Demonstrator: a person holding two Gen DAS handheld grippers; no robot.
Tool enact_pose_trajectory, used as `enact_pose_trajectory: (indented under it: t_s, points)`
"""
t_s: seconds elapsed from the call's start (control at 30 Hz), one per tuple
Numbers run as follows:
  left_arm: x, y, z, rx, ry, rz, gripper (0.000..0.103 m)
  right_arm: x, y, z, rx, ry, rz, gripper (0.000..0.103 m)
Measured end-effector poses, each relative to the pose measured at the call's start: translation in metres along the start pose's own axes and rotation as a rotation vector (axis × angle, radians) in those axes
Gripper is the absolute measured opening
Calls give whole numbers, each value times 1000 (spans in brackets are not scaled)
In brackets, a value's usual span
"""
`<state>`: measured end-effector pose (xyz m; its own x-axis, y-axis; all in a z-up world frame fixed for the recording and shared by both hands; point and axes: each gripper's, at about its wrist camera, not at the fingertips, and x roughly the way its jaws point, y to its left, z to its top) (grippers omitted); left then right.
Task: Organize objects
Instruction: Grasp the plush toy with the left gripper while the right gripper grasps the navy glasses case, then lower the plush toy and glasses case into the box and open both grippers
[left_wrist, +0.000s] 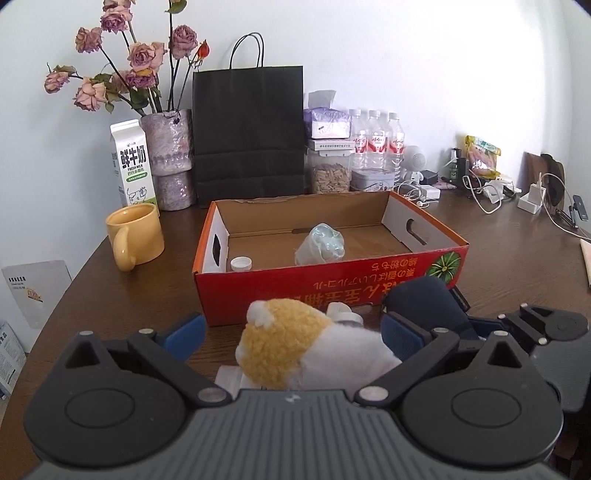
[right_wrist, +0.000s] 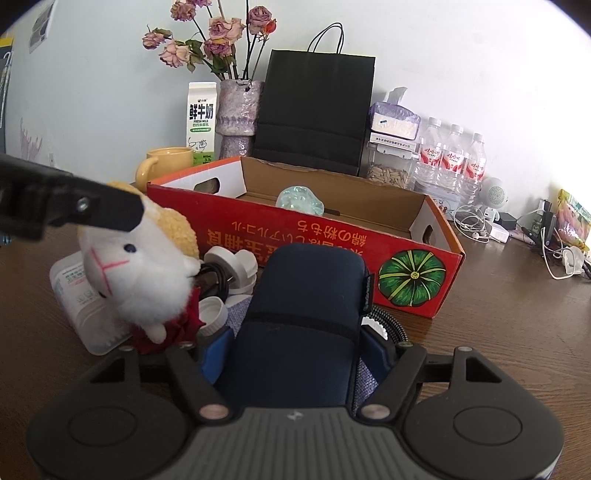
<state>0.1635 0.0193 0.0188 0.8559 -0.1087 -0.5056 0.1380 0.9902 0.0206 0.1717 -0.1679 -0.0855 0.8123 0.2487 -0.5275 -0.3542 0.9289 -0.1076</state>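
A yellow-and-white plush toy (left_wrist: 295, 347) lies on the wooden table in front of a red cardboard box (left_wrist: 332, 288). My left gripper (left_wrist: 295, 332) stands open around it, with a gap at the left pad. In the right wrist view the plush toy (right_wrist: 136, 266) sits under one of the left gripper's black fingers (right_wrist: 92, 210). My right gripper (right_wrist: 297, 350) is shut on a navy pouch (right_wrist: 306, 302), both blue pads against its sides. The box (right_wrist: 295, 236) holds a crumpled clear bottle (left_wrist: 321, 245) and a white-capped bottle (left_wrist: 241, 263).
White bottles and caps (right_wrist: 229, 266) and a white container (right_wrist: 74, 295) crowd around the plush toy. A yellow mug (left_wrist: 135, 236), milk carton (left_wrist: 133, 166), vase of dried roses (left_wrist: 170, 158), black paper bag (left_wrist: 247, 133) and water bottles (left_wrist: 376, 144) line the wall. Cables (left_wrist: 487, 192) lie at the right.
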Motion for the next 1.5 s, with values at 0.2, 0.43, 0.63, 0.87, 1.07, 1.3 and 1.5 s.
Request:
enact_pose_trajectory:
  t_s: [0.2, 0.43, 0.63, 0.87, 1.07, 1.3, 1.5]
  points:
    - [30, 8, 19, -71, 121, 29, 103, -1, -4, -2, 12, -11, 16, 72]
    - [52, 24, 13, -241, 253, 12, 93, -2, -8, -3, 26, -20, 39, 72]
    - [39, 24, 9, -292, 216, -4, 65, -3, -13, -3, 46, -28, 62, 70]
    - [26, 20, 6, -291, 166, 4, 61, -7, -17, -2, 72, -44, 80, 66]
    - [14, 18, 8, -291, 126, -3, 60, -14, -20, 1, 77, -64, 76, 64]
    - [-2, 17, 8, -306, 78, -10, 60, -24, -22, 5, 75, -88, 77, 62]
    - [-12, 16, 11, -304, 36, -6, 61, -28, -24, 11, 73, -100, 77, 32]
